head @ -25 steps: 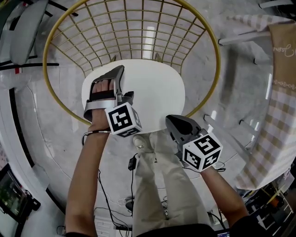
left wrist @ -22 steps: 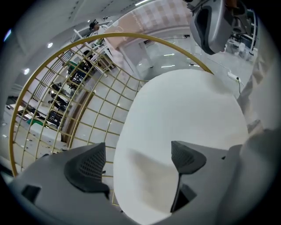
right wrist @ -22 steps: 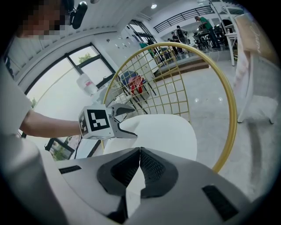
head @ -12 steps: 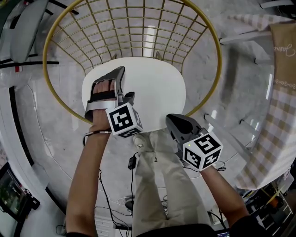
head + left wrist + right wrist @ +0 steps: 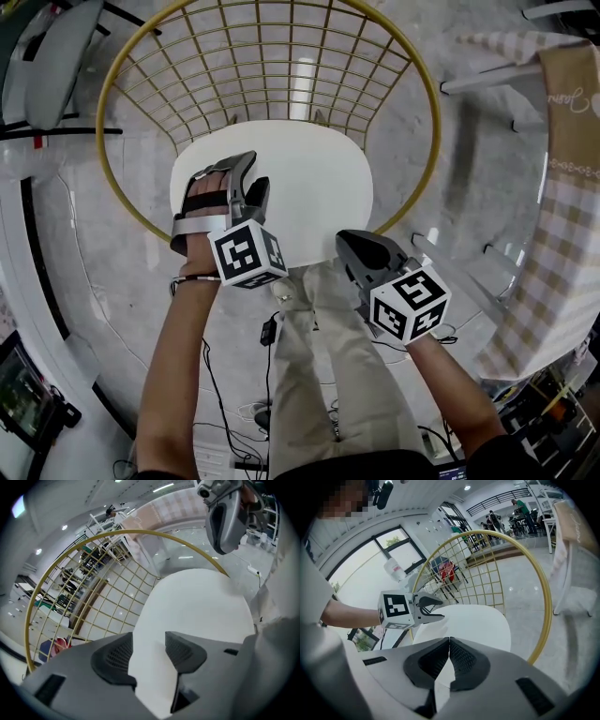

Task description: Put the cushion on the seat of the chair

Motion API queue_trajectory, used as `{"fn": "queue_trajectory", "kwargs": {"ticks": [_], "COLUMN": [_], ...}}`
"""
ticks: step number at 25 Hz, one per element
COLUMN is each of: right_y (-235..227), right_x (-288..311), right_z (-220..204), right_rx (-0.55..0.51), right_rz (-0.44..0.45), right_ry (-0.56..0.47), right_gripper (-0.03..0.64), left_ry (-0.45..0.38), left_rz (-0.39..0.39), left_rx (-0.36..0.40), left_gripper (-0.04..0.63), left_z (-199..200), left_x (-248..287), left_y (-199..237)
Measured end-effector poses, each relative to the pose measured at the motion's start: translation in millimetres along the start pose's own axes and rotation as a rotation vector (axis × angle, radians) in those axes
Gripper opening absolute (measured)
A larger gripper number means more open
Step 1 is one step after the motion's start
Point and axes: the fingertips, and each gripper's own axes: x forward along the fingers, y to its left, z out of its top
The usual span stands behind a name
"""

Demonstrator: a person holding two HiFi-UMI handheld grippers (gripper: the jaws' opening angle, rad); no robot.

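The round white cushion (image 5: 309, 187) lay on the seat of the gold wire chair (image 5: 548, 604), just beneath the left gripper (image 5: 149, 641). That gripper's jaws had just been closing and stood half apart, gripping nothing, with the cushion showing through the gap. The cushion lay ahead of the right gripper (image 5: 449, 640), whose jaws were together and empty.

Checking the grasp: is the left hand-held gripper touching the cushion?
Cannot tell. In the left gripper view the left hand-held gripper, jaws just closing, stands open with the cushion showing between them; no view shows pad contact.
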Motion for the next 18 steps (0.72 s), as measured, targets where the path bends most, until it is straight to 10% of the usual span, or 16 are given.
{"fn": "queue_trajectory", "kwargs": {"ticks": [18], "right_y": [69], "right_x": [-62], "right_z": [68], "right_rx": [-0.074], "right_rz": [-0.02], "right_ry": [-0.067], "right_gripper": [0.018], "left_ry": [-0.108], "left_rz": [0.052], "left_rx": [-0.269], "left_gripper": [0.077], "left_z": [17], "left_x": [-129], "left_y": [28]}}
